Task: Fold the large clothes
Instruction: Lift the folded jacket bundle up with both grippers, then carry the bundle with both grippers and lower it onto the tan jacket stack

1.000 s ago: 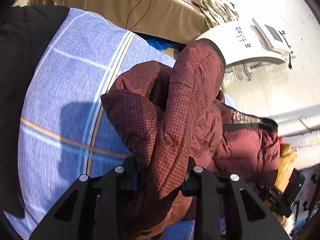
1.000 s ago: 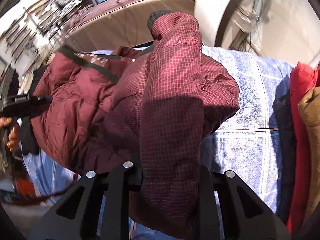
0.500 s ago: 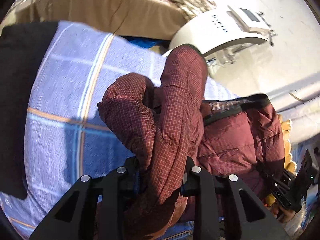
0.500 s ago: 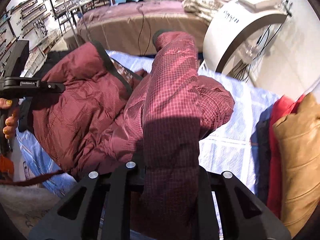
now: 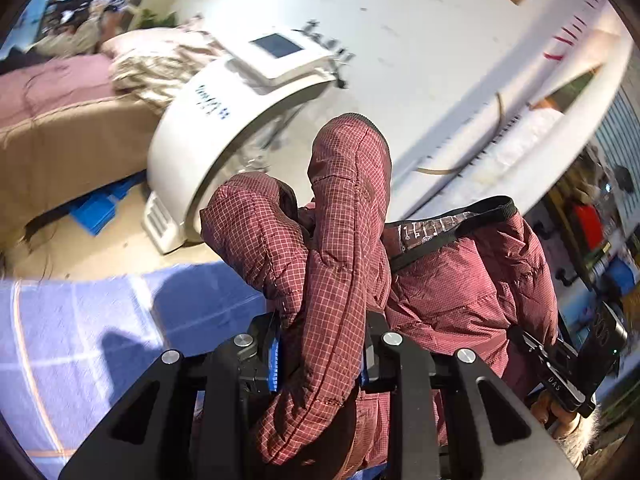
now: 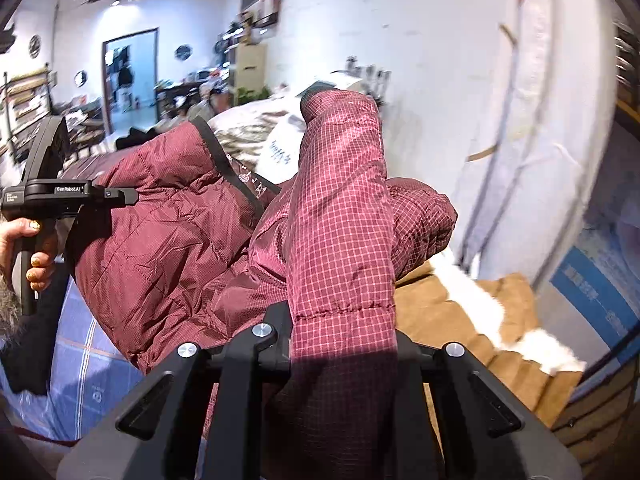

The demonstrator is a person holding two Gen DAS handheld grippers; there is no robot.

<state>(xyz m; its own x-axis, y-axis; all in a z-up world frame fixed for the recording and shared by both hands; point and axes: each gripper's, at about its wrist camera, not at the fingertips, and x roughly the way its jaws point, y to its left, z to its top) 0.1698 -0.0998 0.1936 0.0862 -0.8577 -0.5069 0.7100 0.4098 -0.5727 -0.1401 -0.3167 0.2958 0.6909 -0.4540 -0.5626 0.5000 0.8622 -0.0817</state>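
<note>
Jacket (image 5: 460,280) lifted off bedsheet (image 5: 80,320); sleeves upright.

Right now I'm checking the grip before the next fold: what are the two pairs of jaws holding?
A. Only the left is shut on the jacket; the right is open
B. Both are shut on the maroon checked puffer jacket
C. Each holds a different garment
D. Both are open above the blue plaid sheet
B: the left gripper and the right gripper each pinch a quilted fold of the same maroon checked puffer jacket.
</note>
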